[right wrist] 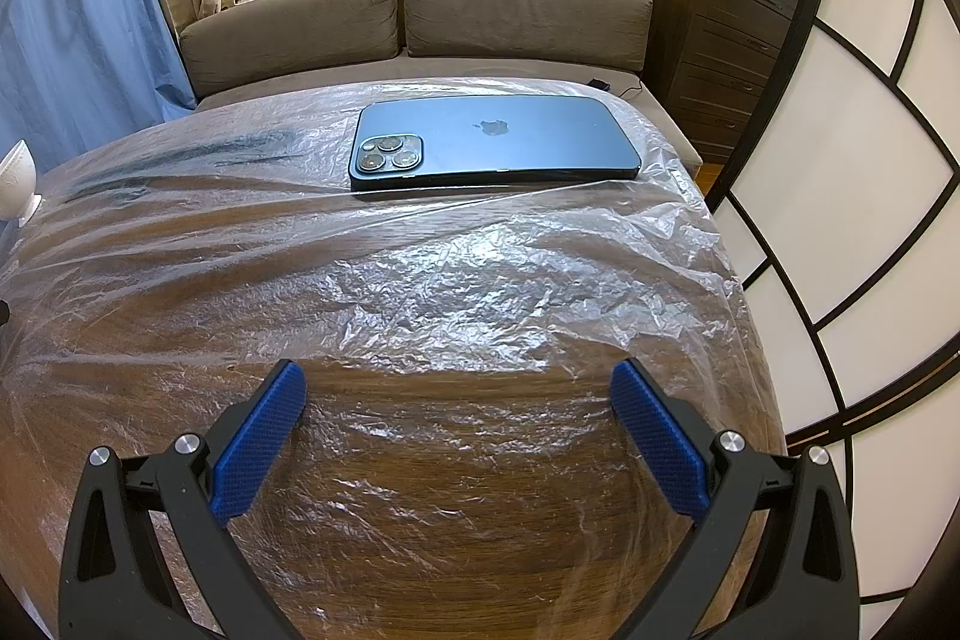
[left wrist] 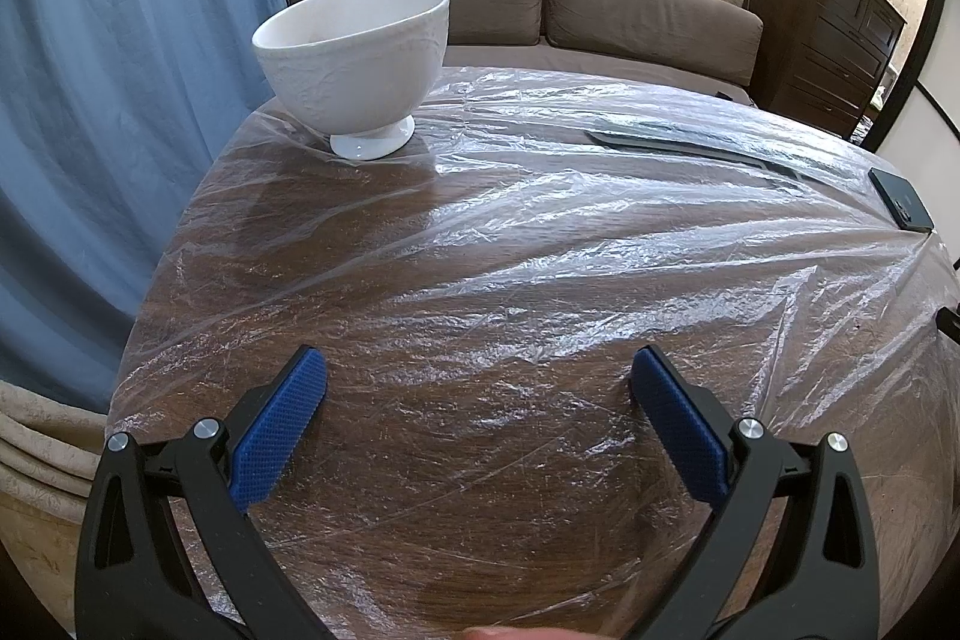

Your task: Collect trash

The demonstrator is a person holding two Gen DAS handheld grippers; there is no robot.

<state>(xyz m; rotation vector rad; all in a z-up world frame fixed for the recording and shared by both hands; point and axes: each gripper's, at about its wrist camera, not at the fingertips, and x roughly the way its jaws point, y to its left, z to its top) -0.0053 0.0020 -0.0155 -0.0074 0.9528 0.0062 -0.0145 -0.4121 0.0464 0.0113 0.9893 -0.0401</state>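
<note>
— While both grippers hang over it, what covers the table (left wrist: 420, 550)?
— A big clear plastic sheet (left wrist: 600, 244), all crinkly.
— What sits on top?
— A white bowl (left wrist: 354, 58) at the upper left, and a blue phone (right wrist: 492, 139) at the top middle, face down.
— And the fingers?
— The left gripper (left wrist: 480, 370) and the right gripper (right wrist: 456, 382) are both spread wide, holding nothing.
</note>
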